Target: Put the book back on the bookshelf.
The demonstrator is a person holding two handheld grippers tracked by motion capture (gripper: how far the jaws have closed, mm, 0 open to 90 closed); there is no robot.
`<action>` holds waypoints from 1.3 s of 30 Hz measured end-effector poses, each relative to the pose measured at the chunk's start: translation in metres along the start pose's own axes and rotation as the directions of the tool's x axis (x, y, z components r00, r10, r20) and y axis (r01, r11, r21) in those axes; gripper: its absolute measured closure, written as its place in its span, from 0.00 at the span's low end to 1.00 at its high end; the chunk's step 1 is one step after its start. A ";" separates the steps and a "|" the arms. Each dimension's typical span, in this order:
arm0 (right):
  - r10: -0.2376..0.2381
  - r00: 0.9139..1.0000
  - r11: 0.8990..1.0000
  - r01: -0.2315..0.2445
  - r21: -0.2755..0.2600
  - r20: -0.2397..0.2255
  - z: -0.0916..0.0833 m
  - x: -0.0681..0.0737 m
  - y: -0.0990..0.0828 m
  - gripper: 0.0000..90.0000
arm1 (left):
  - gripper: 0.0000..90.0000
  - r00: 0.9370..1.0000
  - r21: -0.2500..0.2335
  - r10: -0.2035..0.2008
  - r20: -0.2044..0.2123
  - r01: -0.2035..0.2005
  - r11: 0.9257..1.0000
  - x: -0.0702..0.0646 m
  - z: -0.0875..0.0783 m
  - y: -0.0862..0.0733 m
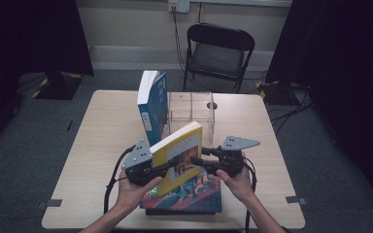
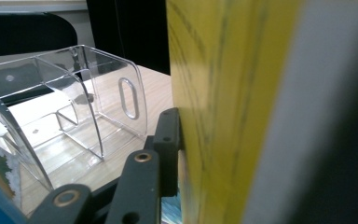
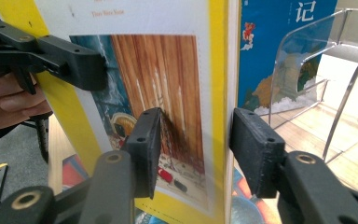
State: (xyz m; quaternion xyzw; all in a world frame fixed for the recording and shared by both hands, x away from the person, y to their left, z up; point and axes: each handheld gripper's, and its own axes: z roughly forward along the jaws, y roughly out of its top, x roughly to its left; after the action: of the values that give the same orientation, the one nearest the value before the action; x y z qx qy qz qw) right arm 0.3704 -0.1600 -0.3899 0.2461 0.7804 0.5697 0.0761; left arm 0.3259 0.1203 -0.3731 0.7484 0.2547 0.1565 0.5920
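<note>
Grey carpet and dark curtains surround a pale wooden table (image 1: pixel 102 145), with a black folding chair (image 1: pixel 218 48) standing beyond its far edge. On the table, a clear acrylic organiser box with dividers (image 1: pixel 190 114) sits towards the back, and a thick blue-covered book (image 1: pixel 151 104) stands upright just beside its left side. Near the front edge lies a flat book with a colourful blue illustrated cover (image 1: pixel 196 194).

Above that flat book, a yellow-covered paperback with a brown-and-white picture on its front (image 1: pixel 177 158) is held up off the table, tilted, with its top leaning towards the organiser. The left gripper (image 1: pixel 167 165) is clamped on this yellow paperback from the left; in the left gripper view one black jaw presses flat against the yellow cover (image 2: pixel 214 93), with the clear organiser (image 2: pixel 74 102) behind it. In the right gripper view the same left gripper's jaw (image 3: pixel 70 60) lies across the cover's upper left, with the person's left hand (image 3: pixel 9 100) behind it.

The right gripper (image 1: pixel 201 162) comes in from the right at the paperback's front cover. In the right gripper view its jaws straddle the paperback's edge (image 3: pixel 219 116), one jaw against the picture on the cover and the other standing just off the yellow edge with a slim gap, so it is partly spread and not pinching. The blue book (image 3: pixel 279 51) and the organiser (image 3: pixel 317 70) show behind.
</note>
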 end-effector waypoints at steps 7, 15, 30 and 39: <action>0.007 1.000 1.000 -0.007 -0.004 0.003 0.001 -0.001 -0.001 0.63 | 0.75 1.000 0.004 0.002 -0.023 -0.002 1.000 -0.003 0.000 0.000; 0.012 1.000 1.000 -0.012 -0.007 0.009 0.002 -0.001 -0.001 0.62 | 0.83 0.998 0.002 -0.040 -0.044 0.040 0.999 -0.004 0.000 0.000; 0.036 0.997 0.999 -0.038 0.031 0.062 -0.001 -0.007 -0.009 0.41 | 0.84 0.997 0.019 -0.073 -0.028 0.073 0.997 0.007 -0.004 0.003; 0.075 0.988 0.996 -0.082 0.045 0.135 -0.027 -0.019 -0.029 0.38 | 0.84 0.994 0.019 -0.083 -0.065 0.084 0.996 0.013 -0.004 0.012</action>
State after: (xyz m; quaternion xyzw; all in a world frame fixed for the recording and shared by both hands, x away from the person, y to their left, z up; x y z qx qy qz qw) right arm 0.3671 -0.1989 -0.4102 0.3160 0.7773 0.5348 0.0995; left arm 0.3366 0.1291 -0.3611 0.7382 0.3065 0.1527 0.5813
